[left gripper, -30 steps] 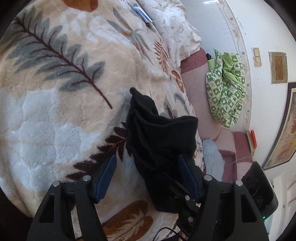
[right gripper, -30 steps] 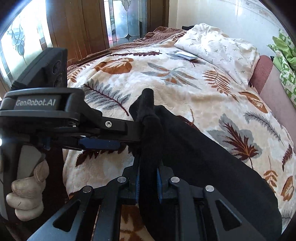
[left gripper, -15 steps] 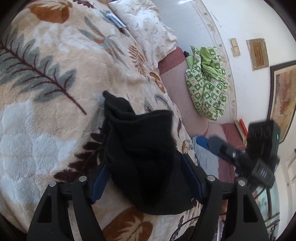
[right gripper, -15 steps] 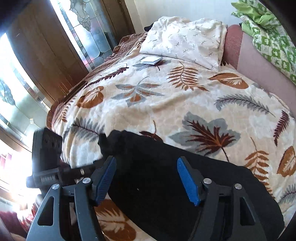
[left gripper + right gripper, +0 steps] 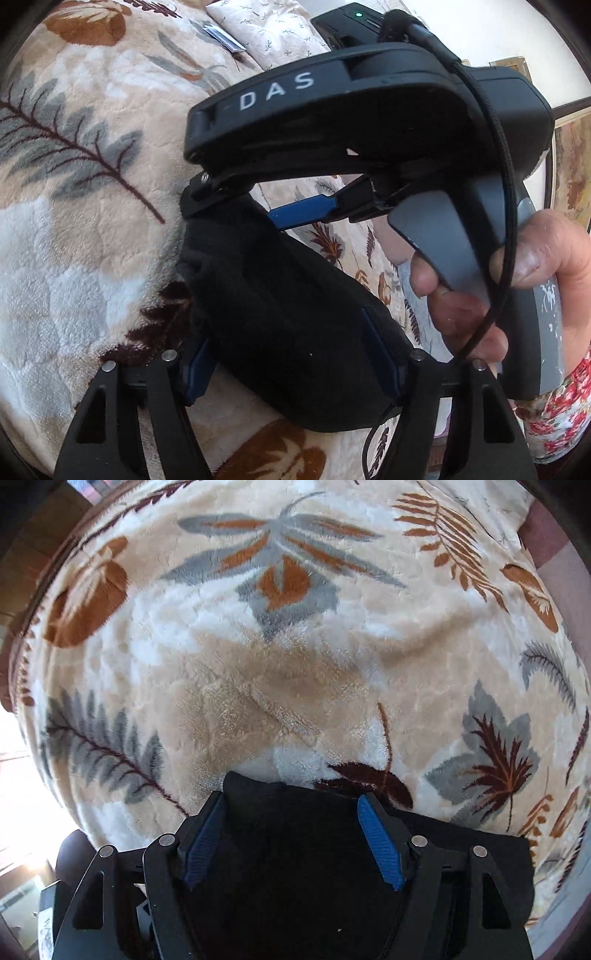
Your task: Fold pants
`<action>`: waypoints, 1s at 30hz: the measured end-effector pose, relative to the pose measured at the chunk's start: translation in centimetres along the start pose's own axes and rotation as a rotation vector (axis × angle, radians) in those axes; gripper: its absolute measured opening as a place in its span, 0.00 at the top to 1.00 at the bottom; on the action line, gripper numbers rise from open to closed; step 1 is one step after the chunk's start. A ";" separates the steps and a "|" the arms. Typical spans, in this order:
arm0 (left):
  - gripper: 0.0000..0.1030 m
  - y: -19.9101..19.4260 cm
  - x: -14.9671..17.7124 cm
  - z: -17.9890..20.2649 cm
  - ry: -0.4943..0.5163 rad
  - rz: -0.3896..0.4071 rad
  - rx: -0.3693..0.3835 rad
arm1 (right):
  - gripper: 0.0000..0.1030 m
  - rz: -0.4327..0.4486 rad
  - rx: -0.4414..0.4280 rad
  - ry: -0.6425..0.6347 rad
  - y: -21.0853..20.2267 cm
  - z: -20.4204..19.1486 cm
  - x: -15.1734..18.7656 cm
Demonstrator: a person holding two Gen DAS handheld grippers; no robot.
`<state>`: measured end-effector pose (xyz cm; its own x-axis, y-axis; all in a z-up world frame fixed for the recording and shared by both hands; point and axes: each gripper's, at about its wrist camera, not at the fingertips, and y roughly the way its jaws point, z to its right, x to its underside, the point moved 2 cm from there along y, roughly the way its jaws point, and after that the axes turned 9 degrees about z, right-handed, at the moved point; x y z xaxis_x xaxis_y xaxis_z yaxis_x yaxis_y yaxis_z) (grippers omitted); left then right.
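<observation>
The black pants (image 5: 280, 317) lie folded in a bundle on the leaf-patterned blanket (image 5: 74, 229). My left gripper (image 5: 291, 354) is open, its blue pads either side of the bundle's near end. My right gripper (image 5: 291, 838) is open low over the pants (image 5: 295, 867), pads apart above the fabric near its far edge. In the left wrist view the right gripper (image 5: 258, 206) crosses from the right, held by a hand (image 5: 498, 288), with its open fingers over the pants' far end.
The fleece blanket (image 5: 295, 664) covers the whole bed. A white pillow (image 5: 266, 33) and a small flat packet (image 5: 225, 38) lie at the head. A reddish headboard edge (image 5: 554, 542) runs along the right side.
My right gripper let go of the pants, opened, then swung over the bundle, down near the fabric. My left gripper stayed open around the bundle's near end.
</observation>
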<state>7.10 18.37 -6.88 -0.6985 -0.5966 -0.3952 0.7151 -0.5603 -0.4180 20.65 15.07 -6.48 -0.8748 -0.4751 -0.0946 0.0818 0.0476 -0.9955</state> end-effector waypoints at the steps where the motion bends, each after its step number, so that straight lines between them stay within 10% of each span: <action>1: 0.34 -0.1 0.0 -0.1 -0.003 0.003 0.001 | 0.25 -0.013 0.016 -0.014 0.4 -0.2 -0.1; 3: 0.36 -0.1 0.0 -0.1 0.004 0.001 0.009 | 0.28 -0.034 0.012 -0.036 1.0 -0.5 -0.2; 6: 0.84 0.9 0.0 -1.0 -0.031 -0.059 0.043 | 0.60 -0.045 -0.020 -0.080 0.8 -0.8 0.0; 9: 0.87 0.8 0.0 -2.0 -0.102 -0.079 0.087 | 0.77 -0.013 0.014 -0.155 -0.2 -1.4 0.7; 30: 0.88 2.8 3.2 9.5 0.204 -0.191 0.095 | 0.79 0.295 -0.222 0.102 -8.9 13.0 9.7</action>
<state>7.17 9.43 -1.57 -0.8049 -0.3529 -0.4770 0.5630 -0.7082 -0.4261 17.62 -1.42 1.43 -0.8731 -0.3236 -0.3646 0.2410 0.3637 -0.8998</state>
